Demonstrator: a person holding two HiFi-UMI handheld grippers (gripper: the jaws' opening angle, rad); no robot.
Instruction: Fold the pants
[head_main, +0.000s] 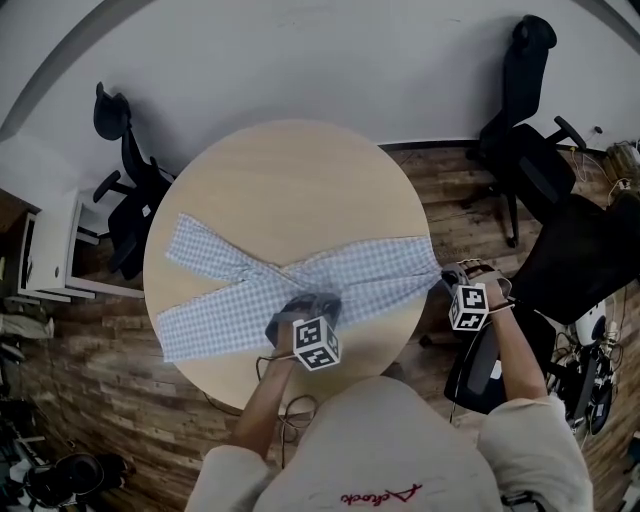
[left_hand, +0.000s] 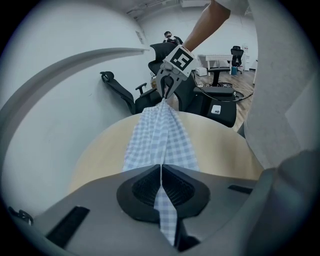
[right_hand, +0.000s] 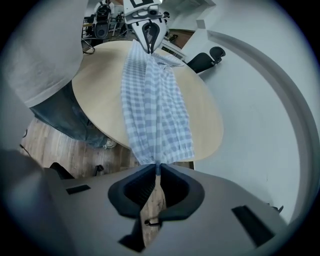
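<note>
Pants (head_main: 230, 300) whole on table (head_main: 300, 190) from head view; left gripper (left_hand: 161, 167), right gripper (right_hand: 157, 169) pinching cloth close-up.

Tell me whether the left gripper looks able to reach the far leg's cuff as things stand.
Probably not yet: the left gripper is shut on the pants and would have to let go first. Otherwise nothing stands on the table between it and the far cuff.

One pair of pants (head_main: 240, 300), one round table (head_main: 290, 180), one left hand-held gripper (head_main: 304, 300), one right hand-held gripper (head_main: 447, 275), three office chairs (head_main: 125, 175).
</note>
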